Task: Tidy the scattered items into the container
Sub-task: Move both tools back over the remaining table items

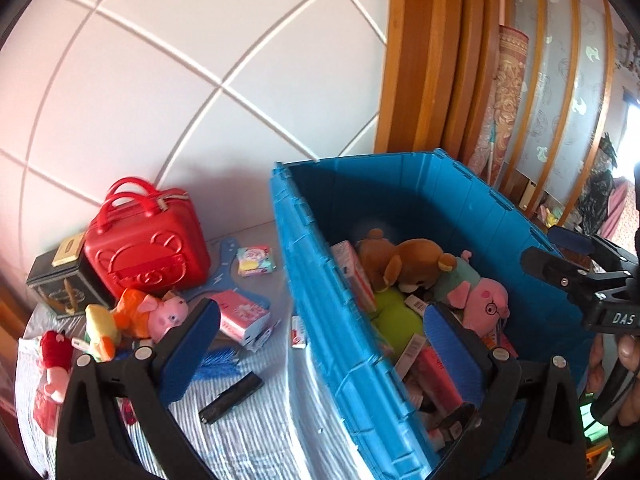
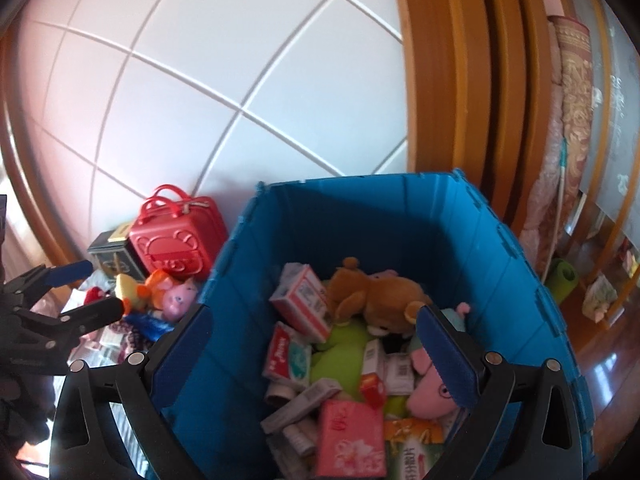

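Striped bedding [image 1: 256, 432] is still holding plush pigs [image 1: 160, 314], tissue packs [image 1: 240, 316]; blue crate [image 2: 400, 216] is filling; left gripper [image 1: 320, 338], right gripper [image 2: 316, 344] are gaping wide, empty.

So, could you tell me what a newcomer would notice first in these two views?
The big blue crate fills the middle, piled with a brown plush bear, a pink pig plush and small boxes. To its left, against the white tiled wall, a glossy red case stands on the striped cloth beside another pig plush and loose packets. Both the left gripper and the right gripper hang open and empty.
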